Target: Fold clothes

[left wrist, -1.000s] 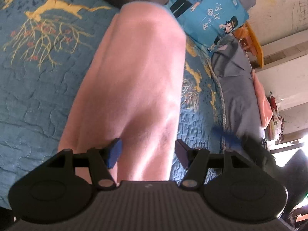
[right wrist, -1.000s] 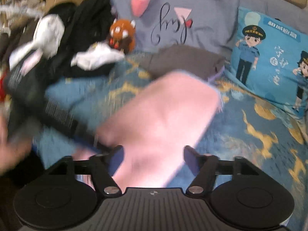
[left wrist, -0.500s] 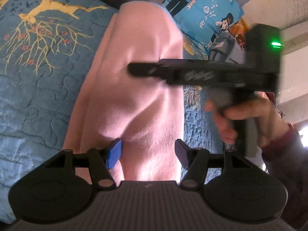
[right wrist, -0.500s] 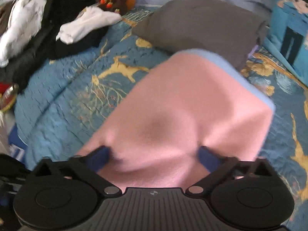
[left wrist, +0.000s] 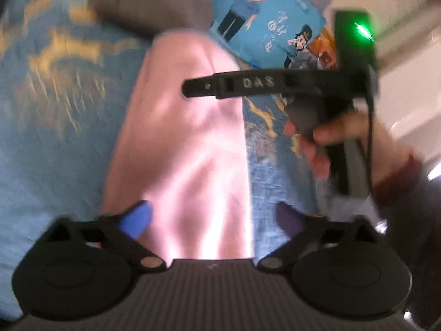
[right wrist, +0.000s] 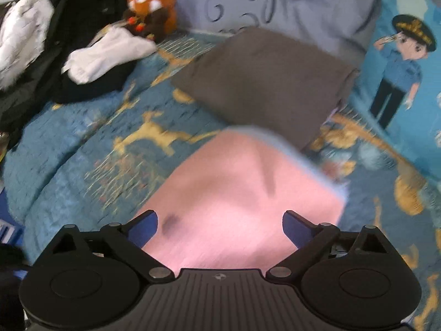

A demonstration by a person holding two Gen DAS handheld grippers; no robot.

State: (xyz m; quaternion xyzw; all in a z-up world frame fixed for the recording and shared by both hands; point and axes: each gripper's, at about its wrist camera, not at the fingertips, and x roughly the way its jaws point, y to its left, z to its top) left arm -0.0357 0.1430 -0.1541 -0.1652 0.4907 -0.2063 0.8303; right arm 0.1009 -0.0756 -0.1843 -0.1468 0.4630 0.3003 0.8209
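- Pink fleece, that is the pink garment (left wrist: 182,149) being folded: it lies lengthwise on the bed as a long narrow band, running from 6 o'clock up toward 12 in the left wrist view, with a pale blue edge at its far end.
- It looks already folded along its length; I judge the crosswise fold, bringing one end over the other, is yet to be done, so the job seems about midway for this piece.
- The left tongs (left wrist: 213,219) stand spread wide over the near end of the cloth, gripping nothing.
- The right tongs (right wrist: 220,227) are likewise spread apart over the pink cloth, nothing pinched between them; the other view shows them reaching in from 3 o'clock above the band.
- A folded grey garment (right wrist: 264,82) sits just beyond the pink one at 12 o'clock, seemingly finished.
- A heap of black and white clothes (right wrist: 55,55) at 10 o'clock appears unfolded.
- The bed wears a blue quilt with yellow deer (right wrist: 82,149); a cartoon police cushion (right wrist: 399,69) lies at 2 o'clock, an orange plush toy (right wrist: 153,7) at 11.
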